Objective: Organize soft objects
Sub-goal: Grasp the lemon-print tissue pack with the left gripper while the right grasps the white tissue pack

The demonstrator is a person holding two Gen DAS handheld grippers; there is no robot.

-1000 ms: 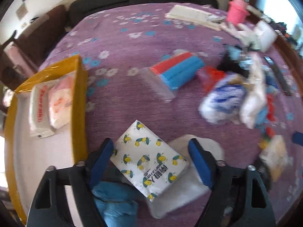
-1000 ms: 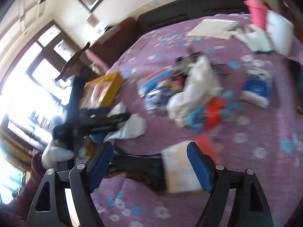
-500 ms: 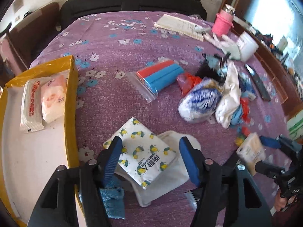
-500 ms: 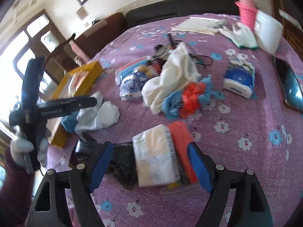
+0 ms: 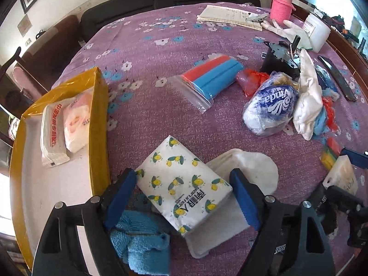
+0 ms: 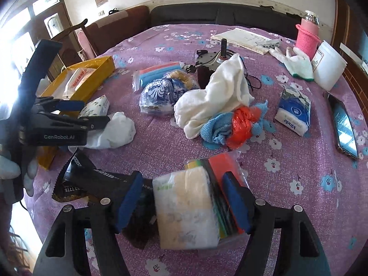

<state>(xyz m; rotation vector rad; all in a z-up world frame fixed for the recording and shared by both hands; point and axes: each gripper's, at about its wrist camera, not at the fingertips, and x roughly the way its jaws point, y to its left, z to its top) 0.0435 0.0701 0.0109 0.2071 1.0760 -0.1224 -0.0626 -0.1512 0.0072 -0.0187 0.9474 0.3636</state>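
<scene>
- Lemon-print tissue pack (image 5: 184,184) is lying at lower centre of the left wrist view, between the blue pads of the left gripper (image 5: 184,193), whose jaws are spread wide and gripping nothing; the left pad looks close to a corner of the pack, though contact is not certain.
- Its long axis is running diagonally, from upper left to lower right, so the jaws are straddling it askew rather than across its short side.
- It is resting partly on a white cloth (image 5: 248,170), with a blue towel (image 5: 140,241) bunched just below the left pad; either could get pinched along with the pack.
- Yellow tray (image 5: 101,115) is sitting just left of the pack, already holding two tissue packs (image 5: 64,128) at its upper end; it is probably the destination, and its near wall is standing between pack and tray floor.
- Right gripper (image 6: 181,200) is hovering with jaws parted around a pale tissue pack (image 6: 186,209) lying on a bagged stack of coloured sponges (image 6: 225,184); no grip is visible.
- Across the purple floral counter (image 5: 149,53) are lying a bag of foam sticks (image 5: 211,78), a Vinda bag (image 5: 271,105), a white towel (image 6: 214,96) and a phone (image 6: 345,126), all well apart from the left jaws.
</scene>
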